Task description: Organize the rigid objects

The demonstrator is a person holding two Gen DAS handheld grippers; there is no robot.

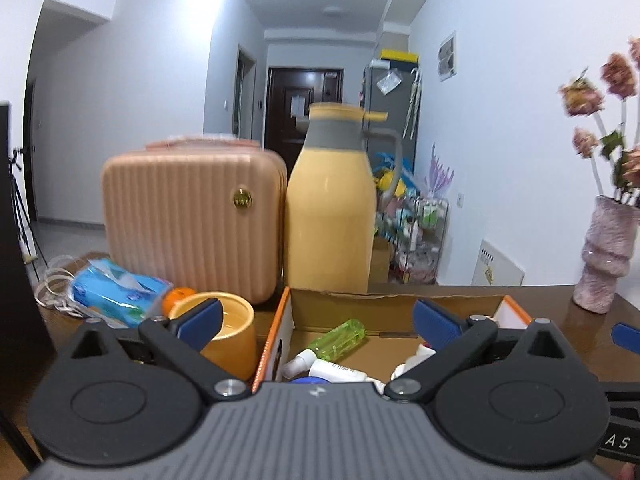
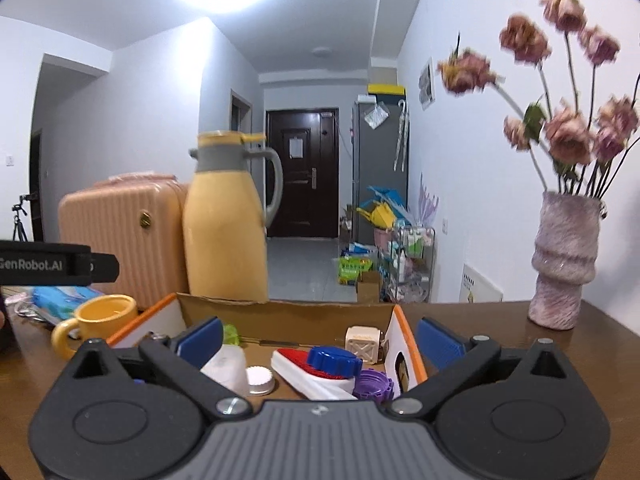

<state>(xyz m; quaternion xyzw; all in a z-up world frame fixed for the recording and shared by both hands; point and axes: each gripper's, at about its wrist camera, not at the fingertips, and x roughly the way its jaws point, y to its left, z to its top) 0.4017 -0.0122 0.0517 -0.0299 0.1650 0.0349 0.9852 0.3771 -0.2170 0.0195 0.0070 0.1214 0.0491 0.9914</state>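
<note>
The desk [image 2: 500,322] is carrying a ribbed case [image 1: 192,216] and a yellow jug [image 1: 328,216] along its far edge; the open cardboard box [image 1: 396,304] is sitting just in front of the jug, holding a green bottle [image 1: 340,338], a blue cap [image 2: 334,360] and a purple cap [image 2: 376,386]; the left gripper [image 1: 316,320] and the right gripper [image 2: 320,338] are hovering at the box's near side, jaws standing wide, gripping nothing.

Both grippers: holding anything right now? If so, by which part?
Nothing is held. The left gripper and the right gripper both stand wide open above the cardboard box, pads touching nothing.
</note>
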